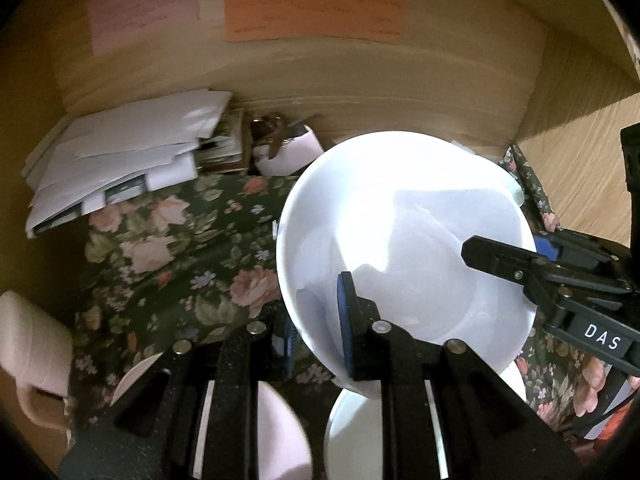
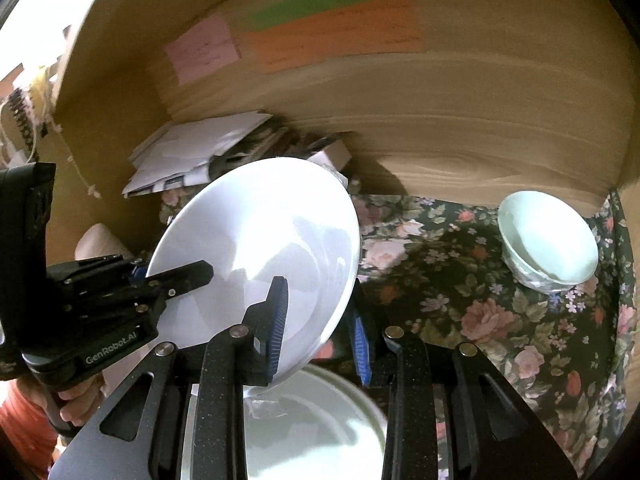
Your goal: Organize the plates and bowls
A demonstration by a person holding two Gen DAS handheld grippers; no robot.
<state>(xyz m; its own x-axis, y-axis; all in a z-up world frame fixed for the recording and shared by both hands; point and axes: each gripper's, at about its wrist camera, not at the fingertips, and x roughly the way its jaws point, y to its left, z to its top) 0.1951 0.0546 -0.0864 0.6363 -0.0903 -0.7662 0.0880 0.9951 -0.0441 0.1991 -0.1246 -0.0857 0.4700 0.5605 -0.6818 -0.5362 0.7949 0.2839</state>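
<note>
Both grippers pinch one white round ceramic plate (image 2: 256, 248), tilted, held above the counter.
L gripper (image 1: 316, 320) & R gripper (image 2: 320, 320) each clamp its rim. Below plate: another white dish (image 2: 312, 432). Right of plate: pale green bowl (image 2: 548, 236) alone on floral cloth (image 2: 460, 280). Sorting looks partway; bowl not yet grouped.

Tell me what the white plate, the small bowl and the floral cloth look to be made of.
White plate: likely glazed ceramic; glossy, with bright highlights. Small bowl: probably glazed ceramic too, pale green and smooth. Floral cloth: printed fabric or oilcloth, matte; can't tell which.
</note>
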